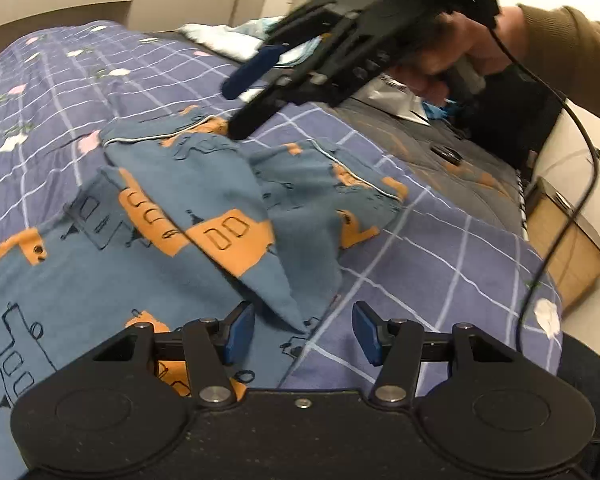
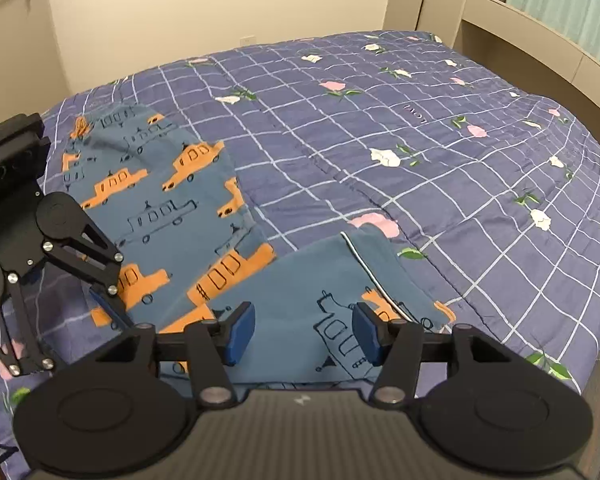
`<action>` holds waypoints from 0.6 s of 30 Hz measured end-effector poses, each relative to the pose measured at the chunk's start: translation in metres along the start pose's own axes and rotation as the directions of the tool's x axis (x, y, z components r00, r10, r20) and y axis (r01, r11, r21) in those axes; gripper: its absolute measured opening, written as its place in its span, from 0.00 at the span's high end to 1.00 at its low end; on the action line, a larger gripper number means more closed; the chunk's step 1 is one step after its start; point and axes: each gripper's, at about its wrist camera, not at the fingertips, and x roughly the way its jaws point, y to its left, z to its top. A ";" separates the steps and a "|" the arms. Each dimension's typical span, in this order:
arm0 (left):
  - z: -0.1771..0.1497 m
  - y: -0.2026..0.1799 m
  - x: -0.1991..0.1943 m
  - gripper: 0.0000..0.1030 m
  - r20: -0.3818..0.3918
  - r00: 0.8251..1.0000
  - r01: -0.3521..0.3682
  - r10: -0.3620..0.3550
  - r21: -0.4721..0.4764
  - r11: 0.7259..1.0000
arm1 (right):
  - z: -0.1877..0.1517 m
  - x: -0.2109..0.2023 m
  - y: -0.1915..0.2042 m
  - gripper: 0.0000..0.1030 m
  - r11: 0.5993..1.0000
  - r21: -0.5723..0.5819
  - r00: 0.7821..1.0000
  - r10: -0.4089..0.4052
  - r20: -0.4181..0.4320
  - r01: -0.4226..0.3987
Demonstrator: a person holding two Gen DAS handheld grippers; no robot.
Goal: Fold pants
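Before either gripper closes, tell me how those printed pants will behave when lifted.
The pants will probably drape limply: they already lie rumpled and creased on the quilt. They look like thin, light fabric. A single pinch would likely let the rest sag and drag.

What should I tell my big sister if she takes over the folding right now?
Left gripper: jaws open, empty, over the pants' edge.
Right gripper: jaws open, empty, low over the cuff end with white piping.
Pants: blue with orange trucks, on the checked quilt, bent and rumpled, one part flopped over.
Done: no neat fold visible yet.
Left: probably flatten the legs, stack them, then fold.
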 end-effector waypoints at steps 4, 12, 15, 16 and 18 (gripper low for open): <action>0.004 0.012 0.001 0.46 0.015 1.000 0.012 -0.011 -0.082 0.997 | -0.003 0.003 0.000 0.41 1.000 -0.024 1.000 0.007 -0.005 -0.007; 0.009 0.018 0.011 0.88 0.041 0.999 0.025 -0.019 -0.152 0.988 | 0.000 0.009 -0.005 0.42 0.999 -0.038 1.000 0.000 -0.005 0.000; 0.009 0.014 0.014 0.95 0.044 0.999 -0.007 0.013 -0.118 0.993 | 0.007 0.015 -0.008 0.42 0.997 -0.074 1.000 -0.013 -0.018 0.011; 0.009 0.014 0.014 0.95 0.044 0.999 -0.011 0.016 -0.113 0.994 | 0.010 0.019 -0.009 0.42 0.995 -0.102 0.999 -0.022 -0.031 0.019; 0.009 0.014 0.016 0.95 0.042 0.999 -0.015 0.020 -0.102 0.995 | 0.021 0.030 -0.014 0.42 0.985 -0.169 0.996 -0.050 -0.070 0.038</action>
